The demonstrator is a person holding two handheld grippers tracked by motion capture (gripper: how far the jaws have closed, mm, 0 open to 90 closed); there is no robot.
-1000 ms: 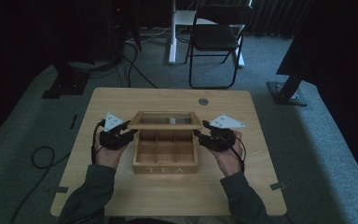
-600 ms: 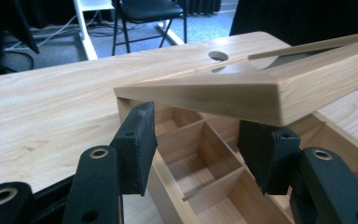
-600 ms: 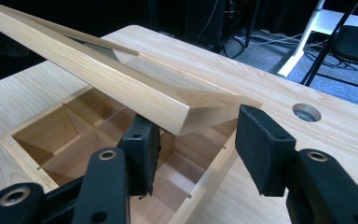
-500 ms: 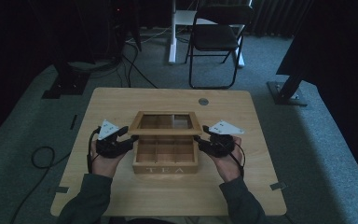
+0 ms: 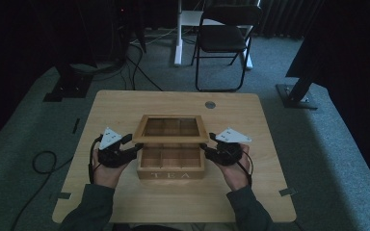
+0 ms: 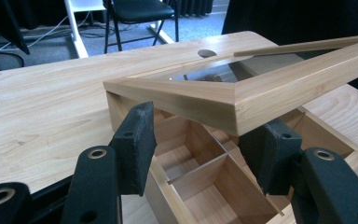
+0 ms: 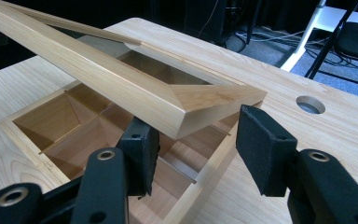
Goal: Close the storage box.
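A wooden tea box (image 5: pixel 171 174) marked "TEA" stands mid-table, its compartments (image 6: pixel 200 186) bare. Its framed glass lid (image 5: pixel 171 129) is tilted, front edge raised above the box. My left gripper (image 5: pixel 130 150) is at the lid's front left corner and my right gripper (image 5: pixel 211 150) at the front right corner. In the left gripper view the gripper (image 6: pixel 200 149) is open, the lid corner (image 6: pixel 233 109) just above the gap between the pads. The right gripper (image 7: pixel 203 151) is open too, under the other lid corner (image 7: pixel 214 105). Whether the pads touch the lid is unclear.
The light wooden table (image 5: pixel 120 108) has a round cable hole (image 5: pixel 210 104) behind the box. A black folding chair (image 5: pixel 224 38) and a white desk leg (image 5: pixel 178 33) stand beyond the far edge. Cables (image 5: pixel 43 161) lie on the carpet at the left.
The lid has tilted down over the box, its front edge now reaching further over the compartments. Both grippers have moved slightly toward the person with it.
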